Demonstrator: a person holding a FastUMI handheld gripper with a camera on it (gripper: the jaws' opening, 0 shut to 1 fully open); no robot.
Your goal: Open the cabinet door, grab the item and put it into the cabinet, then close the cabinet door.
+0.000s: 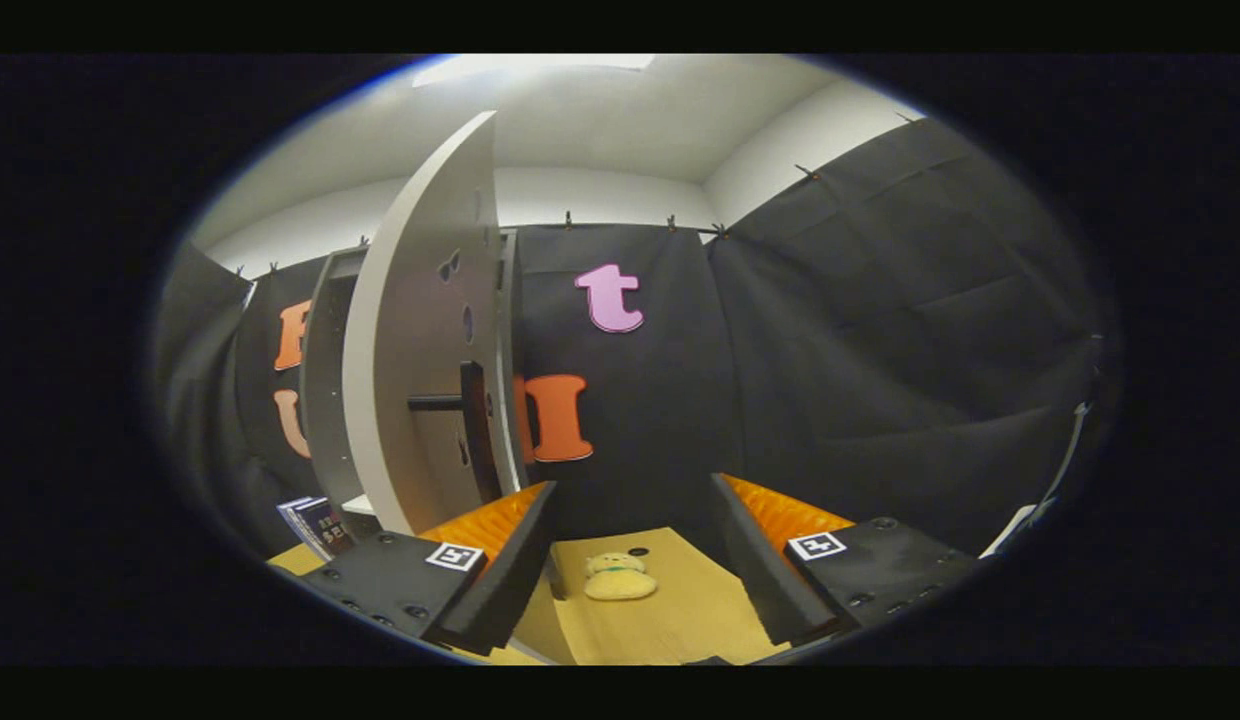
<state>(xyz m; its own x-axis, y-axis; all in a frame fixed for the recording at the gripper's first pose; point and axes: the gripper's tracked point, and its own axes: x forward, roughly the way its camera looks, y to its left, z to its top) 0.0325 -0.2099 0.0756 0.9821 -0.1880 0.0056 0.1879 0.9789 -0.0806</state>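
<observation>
Gripper (635, 545) — fingers spread wide (holding nothing) — level.

Tan table (680, 620), yellow plush toy (620, 578), books (318, 525), cabinet (325, 400)

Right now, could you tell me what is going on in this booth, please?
A person is working a handheld tool at a white cabinet. Its door is already swung open, handle facing us. The tool's fingers stand open and hold nothing. A small yellow plush toy lies on the tabletop between and just ahead of them, not yet picked up. Some books sit beside the cabinet.
</observation>
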